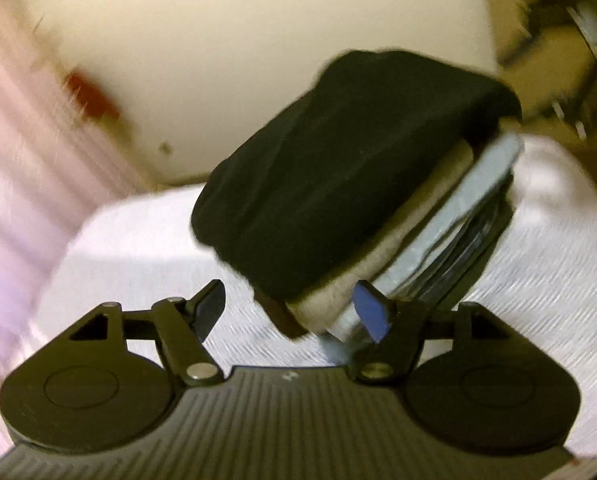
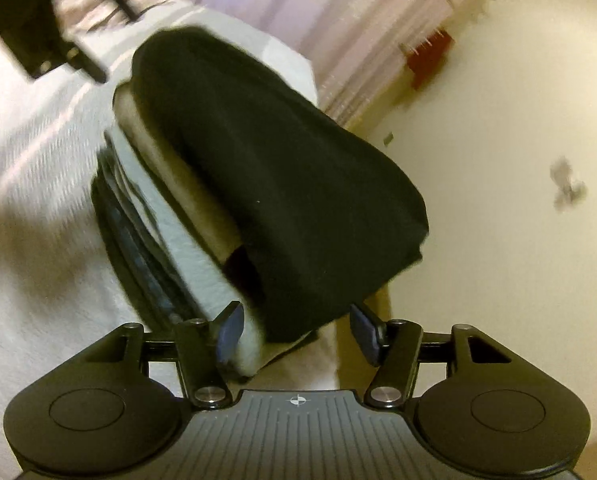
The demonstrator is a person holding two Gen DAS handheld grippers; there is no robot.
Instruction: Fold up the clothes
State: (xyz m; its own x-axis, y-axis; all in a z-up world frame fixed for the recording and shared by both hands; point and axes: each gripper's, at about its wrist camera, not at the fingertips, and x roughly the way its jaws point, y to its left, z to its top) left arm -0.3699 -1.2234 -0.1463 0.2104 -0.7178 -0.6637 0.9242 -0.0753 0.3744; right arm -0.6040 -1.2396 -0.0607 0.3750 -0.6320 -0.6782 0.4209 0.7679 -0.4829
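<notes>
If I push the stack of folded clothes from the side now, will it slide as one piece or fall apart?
Probably it shears. The stack of folded clothes is several loose soft layers, and the black garment on top already overhangs, so it may slip off first. The white bedcover under it looks textured, so the bottom layer will likely drag.

Both wrist views face the clothes stack point(image 1: 338, 184) closely, from opposite sides.

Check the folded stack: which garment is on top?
The black garment is the top layer. A beige one lies directly under it, then a light grey-blue one, with darker folds at the bottom.
</notes>
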